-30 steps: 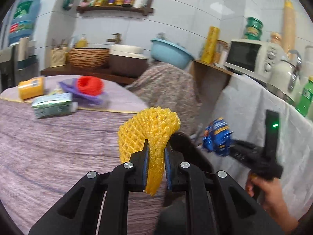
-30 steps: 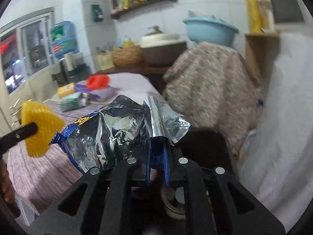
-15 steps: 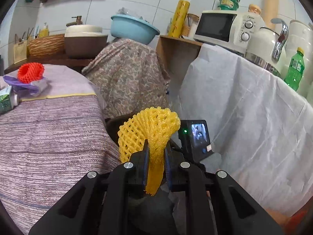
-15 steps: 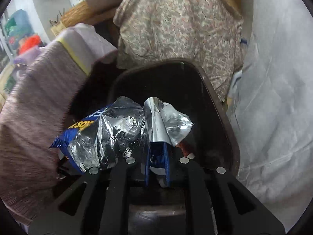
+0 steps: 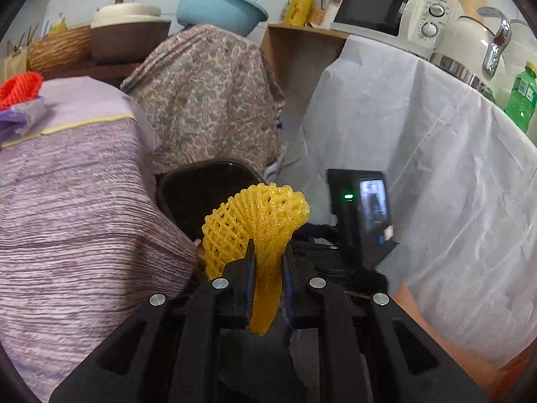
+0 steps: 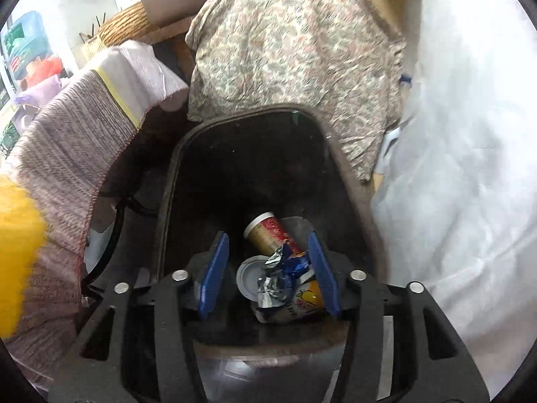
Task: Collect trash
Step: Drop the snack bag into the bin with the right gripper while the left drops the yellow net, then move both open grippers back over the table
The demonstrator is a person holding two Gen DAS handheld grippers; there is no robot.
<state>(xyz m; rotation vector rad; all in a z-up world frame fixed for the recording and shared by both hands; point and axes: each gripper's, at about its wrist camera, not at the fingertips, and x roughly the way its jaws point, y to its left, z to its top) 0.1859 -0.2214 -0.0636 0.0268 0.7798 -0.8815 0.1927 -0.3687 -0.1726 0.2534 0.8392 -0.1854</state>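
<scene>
My left gripper [image 5: 267,258] is shut on a yellow foam fruit net [image 5: 258,221], held just short of the dark trash bin [image 5: 188,184] beside the table. In the right wrist view my right gripper [image 6: 268,258] hangs over the open bin [image 6: 174,164] with its jaws opening. The crumpled blue and silver snack bag [image 6: 282,272] lies loose below them inside the bin, on a red cup [image 6: 268,235], a lid and a can. No pad touches the bag. The yellow net [image 6: 16,235] shows blurred at the left edge.
A table under a striped purple cloth [image 5: 67,218] stands left of the bin, with a red foam net [image 5: 20,87] on it. A floral cloth [image 5: 208,94] covers something behind the bin. A white sheet [image 5: 419,168] drapes the counter at right, which bears a microwave [image 5: 379,10] and green bottle [image 5: 520,97].
My right gripper dropped down over the bin, opened, and the snack bag fell into it. My left gripper swung right and down toward the bin, still holding the yellow net.
</scene>
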